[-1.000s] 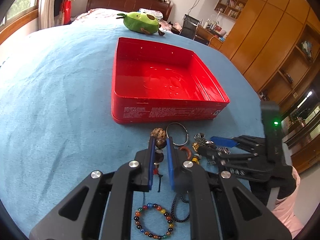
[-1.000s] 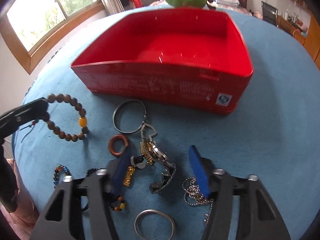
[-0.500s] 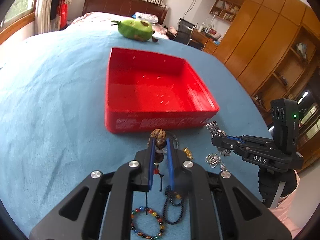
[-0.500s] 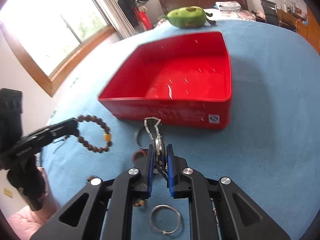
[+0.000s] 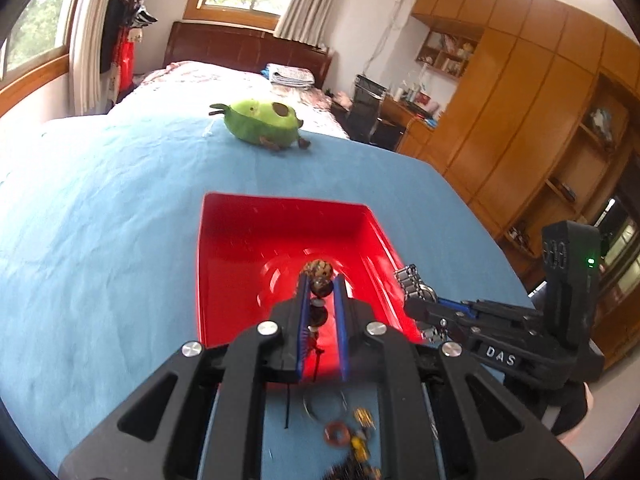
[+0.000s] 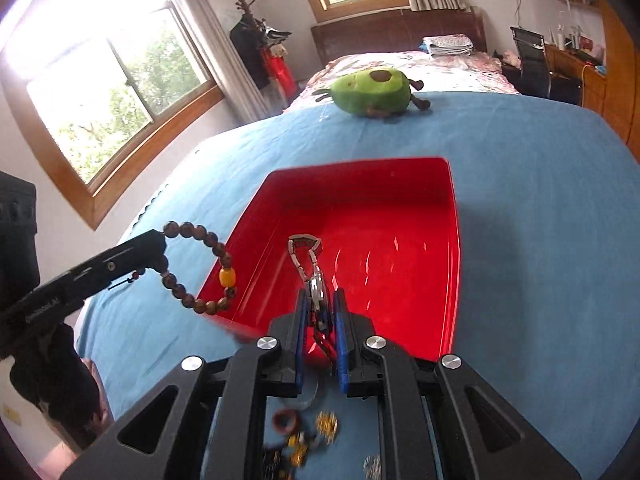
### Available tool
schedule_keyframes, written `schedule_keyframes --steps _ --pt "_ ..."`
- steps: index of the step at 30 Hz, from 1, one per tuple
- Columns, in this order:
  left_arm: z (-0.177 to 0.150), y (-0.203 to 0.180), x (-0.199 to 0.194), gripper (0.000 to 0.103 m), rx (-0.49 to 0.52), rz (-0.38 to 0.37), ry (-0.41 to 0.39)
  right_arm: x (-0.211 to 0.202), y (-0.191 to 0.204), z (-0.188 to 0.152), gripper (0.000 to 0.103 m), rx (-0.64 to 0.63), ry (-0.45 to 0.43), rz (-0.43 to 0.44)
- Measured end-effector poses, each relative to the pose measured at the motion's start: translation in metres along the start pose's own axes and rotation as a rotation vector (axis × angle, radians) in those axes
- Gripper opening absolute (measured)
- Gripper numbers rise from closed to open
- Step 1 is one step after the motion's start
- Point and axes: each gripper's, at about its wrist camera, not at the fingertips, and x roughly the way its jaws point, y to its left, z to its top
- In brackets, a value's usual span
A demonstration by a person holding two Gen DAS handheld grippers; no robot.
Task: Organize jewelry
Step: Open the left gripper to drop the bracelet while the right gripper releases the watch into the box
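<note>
The tin (image 5: 288, 240) is set on the bedcover (image 5: 100, 220), toward its near edge. The plush toy (image 5: 260, 122) is placed behind the tin, near the far edge. Small jewellery pieces (image 5: 352, 436) are scattered before the tin's near wall. The beaded bracelet (image 6: 200, 264) is held over the tin's left wall; the metal watch (image 6: 314, 276) is held above its floor, to the right.

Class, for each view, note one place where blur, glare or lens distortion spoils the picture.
Left wrist view: the loose jewellery at the bottom edge is smeared by motion, and the cupboards bow with the fisheye lens. Right wrist view: the window is washed out by glare, and white glints streak the red box floor.
</note>
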Motion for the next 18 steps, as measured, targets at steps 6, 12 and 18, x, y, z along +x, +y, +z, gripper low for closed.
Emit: schedule_keyframes --steps 6,12,18 --pt "0.007 0.022 0.061 0.010 -0.033 0.038 0.081 0.049 -0.015 0.007 0.012 0.031 0.060 -0.046" --pt "0.002 0.032 0.084 0.012 -0.035 0.073 0.130 0.079 -0.024 0.002 0.012 0.035 0.131 -0.071" --pt "0.001 0.027 0.075 0.043 -0.020 0.086 0.114 0.066 -0.020 0.002 0.020 0.020 0.096 -0.076"
